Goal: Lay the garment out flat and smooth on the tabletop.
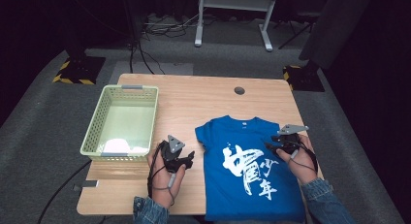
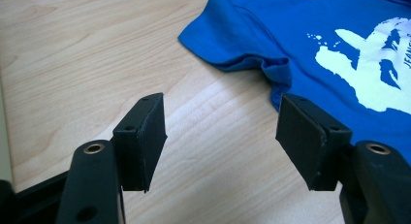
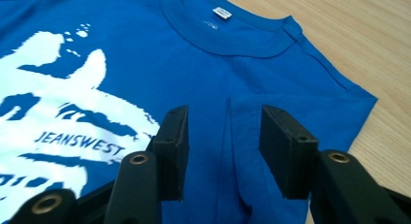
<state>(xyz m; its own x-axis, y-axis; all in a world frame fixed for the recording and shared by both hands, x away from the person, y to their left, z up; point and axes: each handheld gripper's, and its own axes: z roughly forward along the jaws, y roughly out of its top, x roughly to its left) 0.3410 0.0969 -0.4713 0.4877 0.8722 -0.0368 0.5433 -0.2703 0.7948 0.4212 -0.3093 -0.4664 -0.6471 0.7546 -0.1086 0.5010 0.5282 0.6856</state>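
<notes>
A blue T-shirt (image 1: 247, 166) with a white print lies flat, front up, on the right half of the wooden table (image 1: 194, 103), collar toward the far side. My left gripper (image 1: 186, 158) hovers open over bare wood just left of the shirt's left sleeve (image 2: 232, 44). My right gripper (image 1: 274, 145) stands open over the shirt's right sleeve area (image 3: 291, 107), its jaws either side of a crease in the cloth (image 3: 228, 132). The collar and its label (image 3: 222, 12) lie beyond the right jaws. Nothing sits between either pair of jaws.
A light green plastic basket (image 1: 97, 122) stands at the table's left, with something white (image 1: 118, 145) in its near end. A round cable hole (image 1: 239, 90) sits near the far edge. Bare wood lies between basket and shirt.
</notes>
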